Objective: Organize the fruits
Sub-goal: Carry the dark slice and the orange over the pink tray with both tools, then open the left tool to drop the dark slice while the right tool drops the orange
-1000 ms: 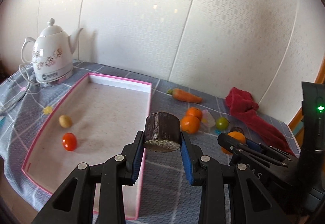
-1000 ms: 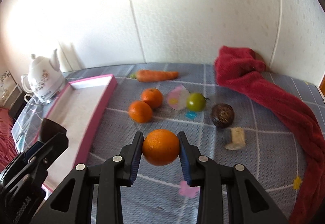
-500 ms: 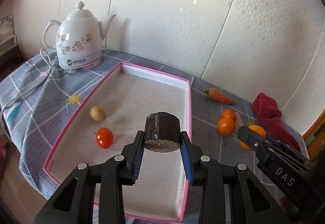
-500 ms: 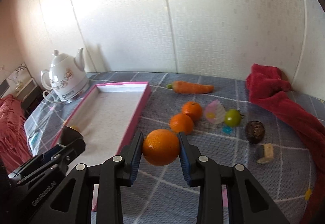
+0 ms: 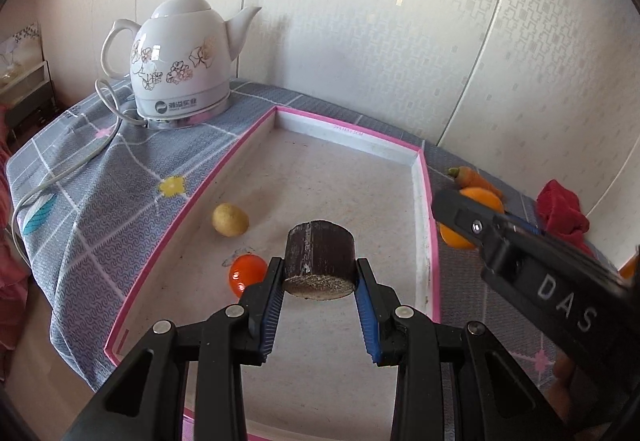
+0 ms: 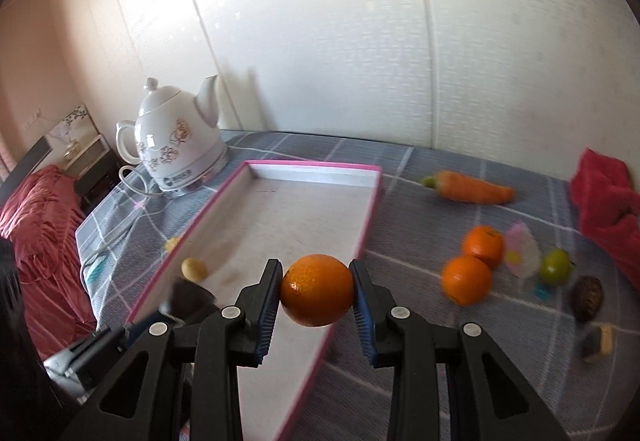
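My left gripper (image 5: 320, 281) is shut on a dark brown cut piece of fruit (image 5: 319, 257) and holds it above the pink-edged tray (image 5: 424, 201). A small yellow fruit (image 5: 229, 219) and a red tomato (image 5: 246, 272) lie in the tray. My right gripper (image 6: 317, 293) is shut on an orange (image 6: 316, 289) above the tray's right edge (image 6: 362, 237). It also shows at the right of the left wrist view (image 5: 460, 225). Two oranges (image 6: 466, 279), a green fruit (image 6: 554, 267), a carrot (image 6: 468, 187) and a dark round fruit (image 6: 586, 297) lie on the cloth.
A white floral kettle (image 5: 180, 61) with a cord stands behind the tray's left corner. A red towel (image 6: 604, 201) lies at the far right by the wall. A pink paper cup (image 6: 520, 249) and a cut pale piece (image 6: 598, 341) lie among the fruit. The table edge drops off at left.
Both grippers have moved left with their fruit. The left one now hangs over the tray's middle; the right one has come over the tray's right edge.
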The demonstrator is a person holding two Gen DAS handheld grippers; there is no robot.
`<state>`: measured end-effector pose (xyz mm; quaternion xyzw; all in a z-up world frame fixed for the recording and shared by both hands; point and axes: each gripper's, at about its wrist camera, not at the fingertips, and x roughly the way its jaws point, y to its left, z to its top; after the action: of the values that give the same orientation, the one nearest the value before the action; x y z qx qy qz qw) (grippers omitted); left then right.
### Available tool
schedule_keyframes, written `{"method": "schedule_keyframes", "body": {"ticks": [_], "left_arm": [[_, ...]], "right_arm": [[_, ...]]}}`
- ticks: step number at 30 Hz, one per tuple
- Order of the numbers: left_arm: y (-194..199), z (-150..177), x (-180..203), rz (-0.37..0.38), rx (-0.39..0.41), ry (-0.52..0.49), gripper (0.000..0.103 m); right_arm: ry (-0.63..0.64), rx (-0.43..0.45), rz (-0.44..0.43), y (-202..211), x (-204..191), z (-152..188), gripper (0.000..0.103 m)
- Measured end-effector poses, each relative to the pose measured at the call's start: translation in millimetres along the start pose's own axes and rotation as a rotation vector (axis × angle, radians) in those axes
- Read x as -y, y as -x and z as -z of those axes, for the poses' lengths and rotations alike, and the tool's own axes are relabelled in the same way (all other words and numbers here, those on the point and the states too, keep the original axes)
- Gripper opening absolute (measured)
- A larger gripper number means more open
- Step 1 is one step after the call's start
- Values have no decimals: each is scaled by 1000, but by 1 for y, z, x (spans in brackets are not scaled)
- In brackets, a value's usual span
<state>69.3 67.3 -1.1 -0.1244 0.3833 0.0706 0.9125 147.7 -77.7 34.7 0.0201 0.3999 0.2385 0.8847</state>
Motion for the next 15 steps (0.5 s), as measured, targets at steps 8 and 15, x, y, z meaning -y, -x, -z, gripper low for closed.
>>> {"method": "schedule_keyframes", "body": {"ticks": [8, 15], "left_arm": [[-7, 1, -7, -22, -21, 28, 35], [-11, 1, -2, -35, -33, 25, 35]], "right_arm": [[-1, -3, -52, -11, -3, -1, 35], [-21, -4, -82, -11, -2, -5, 35]]}}
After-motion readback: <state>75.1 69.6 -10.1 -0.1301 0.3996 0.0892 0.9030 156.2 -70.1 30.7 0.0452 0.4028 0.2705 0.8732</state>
